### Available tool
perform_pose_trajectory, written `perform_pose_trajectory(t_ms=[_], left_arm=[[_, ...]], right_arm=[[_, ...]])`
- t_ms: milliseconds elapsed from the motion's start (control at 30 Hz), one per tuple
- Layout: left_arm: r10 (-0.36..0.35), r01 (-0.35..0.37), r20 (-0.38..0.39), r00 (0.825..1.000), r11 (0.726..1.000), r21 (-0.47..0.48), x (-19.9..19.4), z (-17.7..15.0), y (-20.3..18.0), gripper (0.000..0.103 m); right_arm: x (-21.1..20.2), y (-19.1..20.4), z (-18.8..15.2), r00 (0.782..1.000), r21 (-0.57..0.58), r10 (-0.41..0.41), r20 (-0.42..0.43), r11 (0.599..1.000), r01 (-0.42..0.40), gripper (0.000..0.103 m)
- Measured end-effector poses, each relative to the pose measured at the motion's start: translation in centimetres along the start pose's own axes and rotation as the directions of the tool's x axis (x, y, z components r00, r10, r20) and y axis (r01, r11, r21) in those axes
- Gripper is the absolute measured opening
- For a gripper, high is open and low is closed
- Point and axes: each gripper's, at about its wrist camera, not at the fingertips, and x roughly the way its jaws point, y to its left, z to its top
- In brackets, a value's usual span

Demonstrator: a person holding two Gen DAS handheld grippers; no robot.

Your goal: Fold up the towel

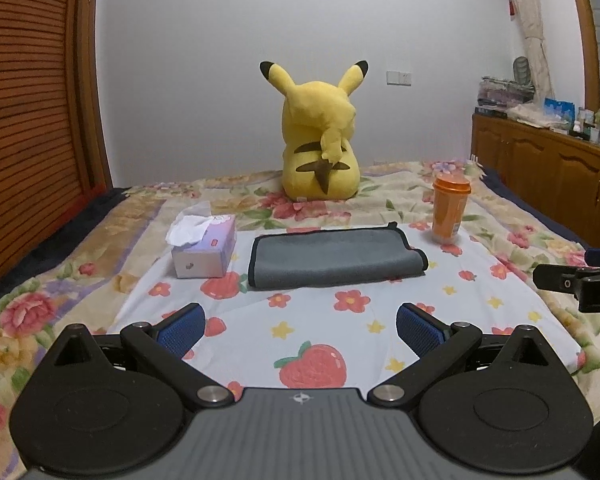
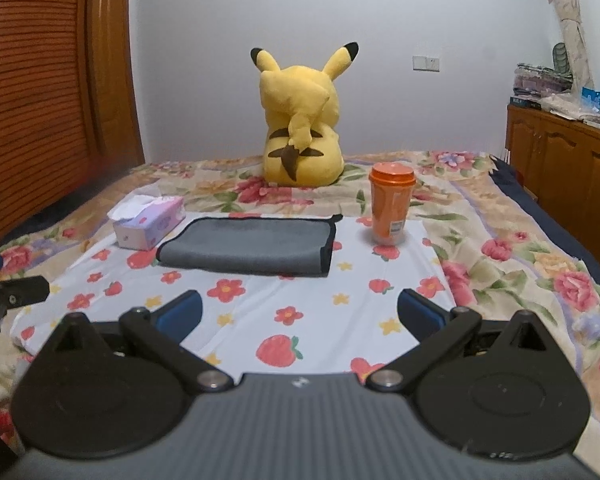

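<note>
A grey towel with black edging lies folded on the white strawberry-print cloth on the bed; it also shows in the right wrist view. My left gripper is open and empty, held above the cloth well short of the towel. My right gripper is open and empty, likewise short of the towel. Each gripper's side shows at the edge of the other's view: the right one, the left one.
A tissue box sits left of the towel. An orange cup with lid stands to its right. A yellow plush toy sits behind. A wooden headboard is left, a wooden cabinet right.
</note>
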Motion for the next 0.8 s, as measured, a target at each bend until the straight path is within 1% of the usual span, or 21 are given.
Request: perform_pose_trajectory(t_ms=[800], left_arm=[[0.002,-0.004,0.094,0.996,1.0,0.023,-1.4,-0.1,-0.4,0.103]], right_arm=[[-1.4,-0.5,0.1,0.994,0.007,-0.016,0.106,1.0,0.016,0.103]])
